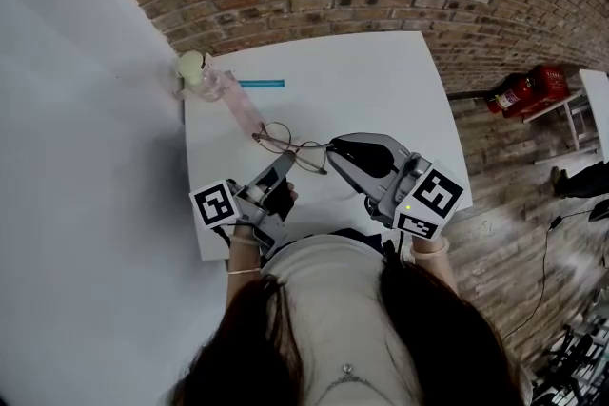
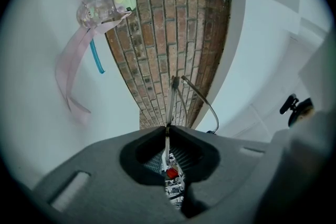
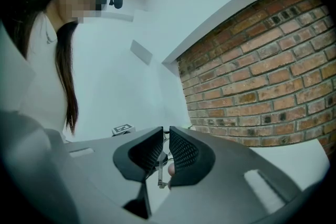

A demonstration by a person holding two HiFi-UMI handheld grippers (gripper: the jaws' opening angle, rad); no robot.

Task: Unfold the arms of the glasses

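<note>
Thin wire-rimmed glasses (image 1: 284, 145) are held above the white table (image 1: 381, 81), in front of the person. My left gripper (image 1: 284, 164) is shut on the frame from the near left; in the left gripper view the metal wire (image 2: 174, 97) rises out of the closed jaws (image 2: 168, 127) and one arm curves off to the right. My right gripper (image 1: 332, 147) meets the glasses from the right. In the right gripper view its jaws (image 3: 164, 131) stand almost together, with a thin piece of the glasses' arm (image 3: 159, 173) behind them.
A clear pink case with a pale cap (image 1: 203, 74) and a long pink strap (image 2: 71, 71) lies at the table's far left corner, a blue stick (image 1: 261, 84) beside it. A brick wall lies beyond the table. A red extinguisher (image 1: 519, 92) lies on the floor at right.
</note>
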